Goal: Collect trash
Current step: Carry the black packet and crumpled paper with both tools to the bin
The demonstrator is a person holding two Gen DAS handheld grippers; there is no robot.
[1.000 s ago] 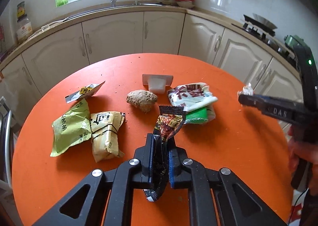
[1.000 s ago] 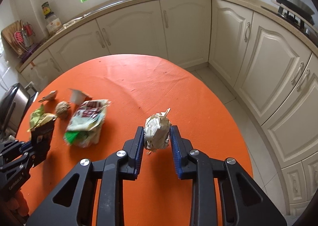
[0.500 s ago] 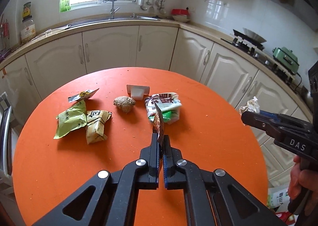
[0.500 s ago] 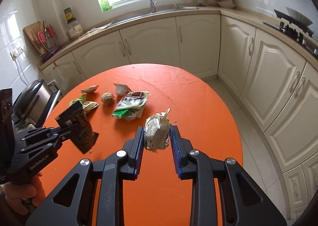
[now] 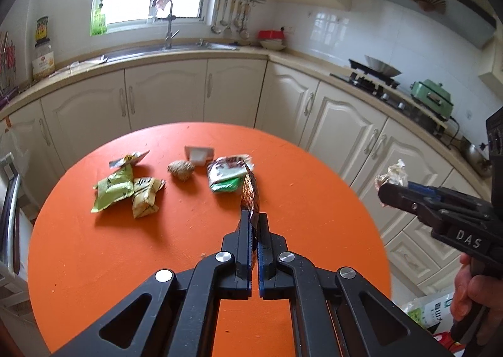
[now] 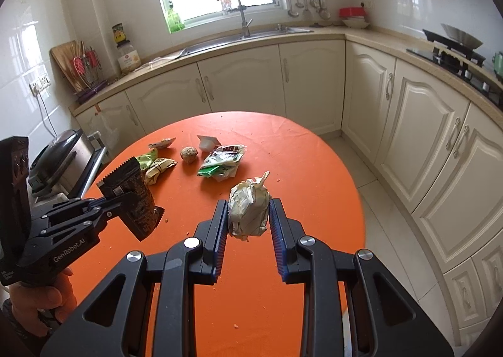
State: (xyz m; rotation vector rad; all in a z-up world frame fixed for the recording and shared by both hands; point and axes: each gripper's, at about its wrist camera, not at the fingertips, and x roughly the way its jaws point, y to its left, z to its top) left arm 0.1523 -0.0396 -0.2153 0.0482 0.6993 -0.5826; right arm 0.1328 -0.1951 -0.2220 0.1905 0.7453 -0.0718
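Note:
My left gripper (image 5: 255, 219) is shut on a dark brown snack wrapper (image 5: 250, 195), seen edge-on above the round orange table (image 5: 125, 262); the right wrist view shows that wrapper (image 6: 132, 198) flat in the left gripper (image 6: 125, 200). My right gripper (image 6: 248, 211) is shut on a crumpled pale paper ball (image 6: 248, 212), held over the table; the ball (image 5: 391, 174) also shows at the right of the left wrist view. On the table lie a green packet (image 5: 114, 187), a yellow packet (image 5: 144, 195), a small torn wrapper (image 5: 129, 159), a brown lump (image 5: 181, 169), a white cup (image 5: 198, 154) and a white-and-green bag (image 5: 228, 173).
Cream kitchen cabinets (image 6: 245, 86) curve behind the table, with a sink (image 6: 245, 35) under the window and a stove (image 6: 452, 49) at right. An appliance (image 6: 59, 162) stands left of the table. A person's hand (image 5: 471, 294) holds the right gripper. A bag (image 5: 430, 310) lies on the floor.
Both grippers have risen and pulled back from the table with their trash. The left jaws have closed tight on the brown wrapper, which now stands edge-on.

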